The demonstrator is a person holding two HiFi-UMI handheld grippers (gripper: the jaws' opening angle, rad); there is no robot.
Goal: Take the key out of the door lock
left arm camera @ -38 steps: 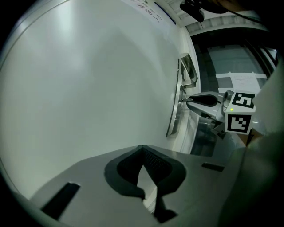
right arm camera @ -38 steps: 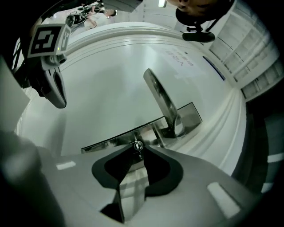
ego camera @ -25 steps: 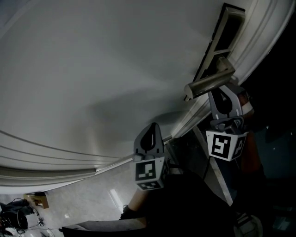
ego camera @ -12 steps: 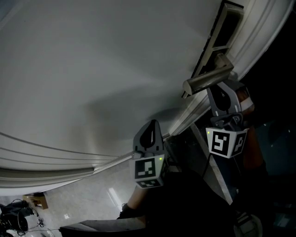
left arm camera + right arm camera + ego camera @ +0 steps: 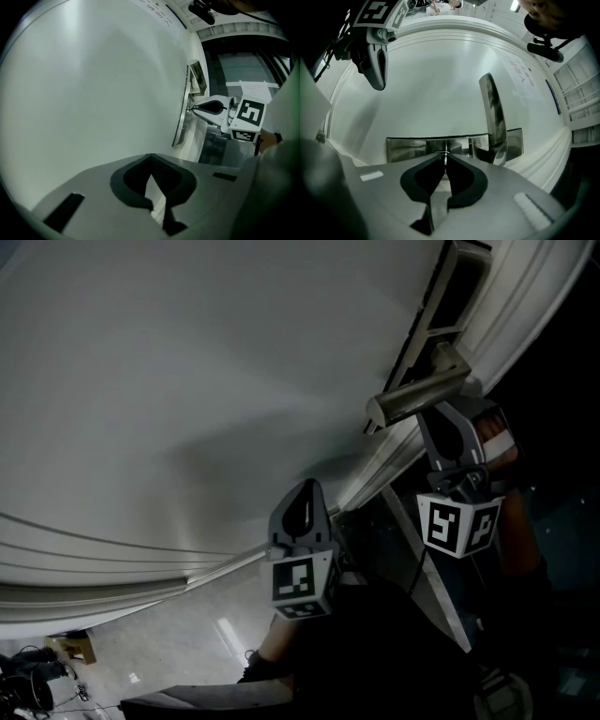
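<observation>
Extraction is judged in hand: the key (image 5: pixel 446 156) is pinched between the fingers of the right gripper (image 5: pixel 445 161), at the lock plate (image 5: pixel 408 149), just beside the door handle (image 5: pixel 493 117). A straight pull off the plate is called for. The left gripper (image 5: pixel 151 161) is held well apart from the plate, fingers pressed together, empty. The handle may obstruct withdrawal.

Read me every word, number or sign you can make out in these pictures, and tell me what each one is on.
Nothing is readable.
Marks high on the door: too blurred to read.
White sheet: print too small.
Cube on the left gripper, cube on the right gripper: square marker patterns only, no words.
</observation>
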